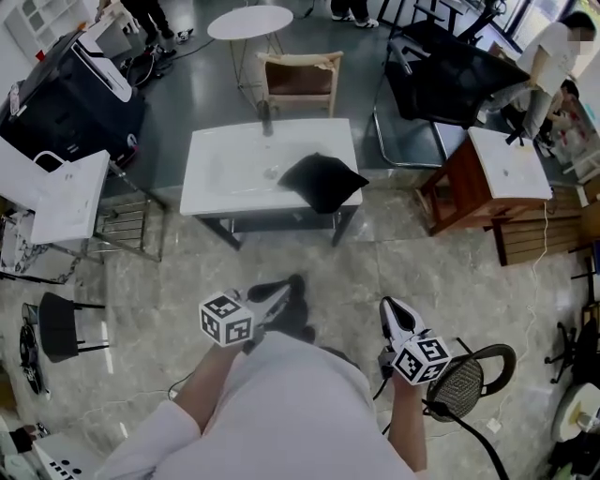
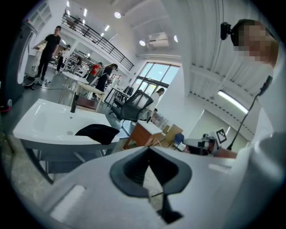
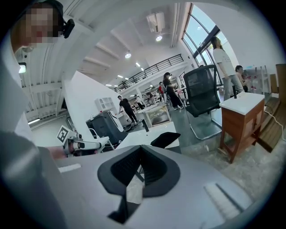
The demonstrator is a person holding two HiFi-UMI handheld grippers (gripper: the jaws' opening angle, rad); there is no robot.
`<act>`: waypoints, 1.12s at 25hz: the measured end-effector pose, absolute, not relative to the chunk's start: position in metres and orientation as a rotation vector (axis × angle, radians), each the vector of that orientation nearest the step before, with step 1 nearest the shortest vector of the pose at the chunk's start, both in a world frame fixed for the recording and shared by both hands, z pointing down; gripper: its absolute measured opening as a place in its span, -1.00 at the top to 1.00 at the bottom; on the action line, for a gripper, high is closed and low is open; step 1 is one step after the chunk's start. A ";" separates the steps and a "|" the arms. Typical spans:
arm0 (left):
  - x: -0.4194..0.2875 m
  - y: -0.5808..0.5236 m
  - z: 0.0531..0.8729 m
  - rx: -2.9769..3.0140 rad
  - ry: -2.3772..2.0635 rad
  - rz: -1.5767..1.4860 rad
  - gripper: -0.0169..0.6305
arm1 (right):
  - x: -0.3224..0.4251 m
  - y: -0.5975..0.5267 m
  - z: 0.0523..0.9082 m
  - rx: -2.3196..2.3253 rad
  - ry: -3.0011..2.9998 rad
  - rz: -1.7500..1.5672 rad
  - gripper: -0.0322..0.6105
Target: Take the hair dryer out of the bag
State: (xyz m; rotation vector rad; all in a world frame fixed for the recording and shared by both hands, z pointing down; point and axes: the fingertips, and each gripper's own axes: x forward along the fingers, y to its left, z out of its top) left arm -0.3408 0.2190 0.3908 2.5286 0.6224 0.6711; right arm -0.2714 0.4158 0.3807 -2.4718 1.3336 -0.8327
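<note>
On the far left stands a low white-topped stand (image 1: 56, 197), and below it a small black stool (image 1: 58, 325) sits on the grey stone floor.

The left gripper (image 1: 278, 295) is held close to the person's body, well apart from the table. In the left gripper view its tips (image 2: 149, 150) are pressed together. Nothing is between them.

Ahead, in the middle, is a white sink-top table on dark metal legs (image 1: 225, 169). A thin black tap (image 1: 265, 120) stands at the middle of its back edge. A soft black cloth bag (image 1: 323, 180) lies on the right part of the table, near the front right corner, and it reaches the front edge. The same bag shows in the left gripper view (image 2: 98, 133) and in the right gripper view (image 3: 165, 139). It lies flat and looks closed. The hair dryer cannot be seen in any view.

Behind the table are a light wooden chair (image 1: 300, 80) and a round white table (image 1: 250, 22).

The right gripper (image 1: 392, 307) is also held near the body, far from the bag. Its tips (image 3: 140, 150) are shut tight with nothing inside.

To the right stand a black office chair (image 1: 441, 75) and a brown wooden cabinet with a white top (image 1: 455, 192). A round black mesh thing (image 1: 469, 380) rests on the floor just beside the right gripper.
</note>
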 end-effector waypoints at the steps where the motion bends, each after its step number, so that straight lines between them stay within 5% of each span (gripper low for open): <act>1: -0.336 0.218 0.392 2.527 0.623 0.671 0.94 | -0.268 0.415 0.382 -2.477 1.331 -0.834 0.89; 28: -0.125 0.122 0.406 2.559 0.805 0.751 0.94 | -0.065 0.298 0.399 -2.524 1.306 -0.939 0.88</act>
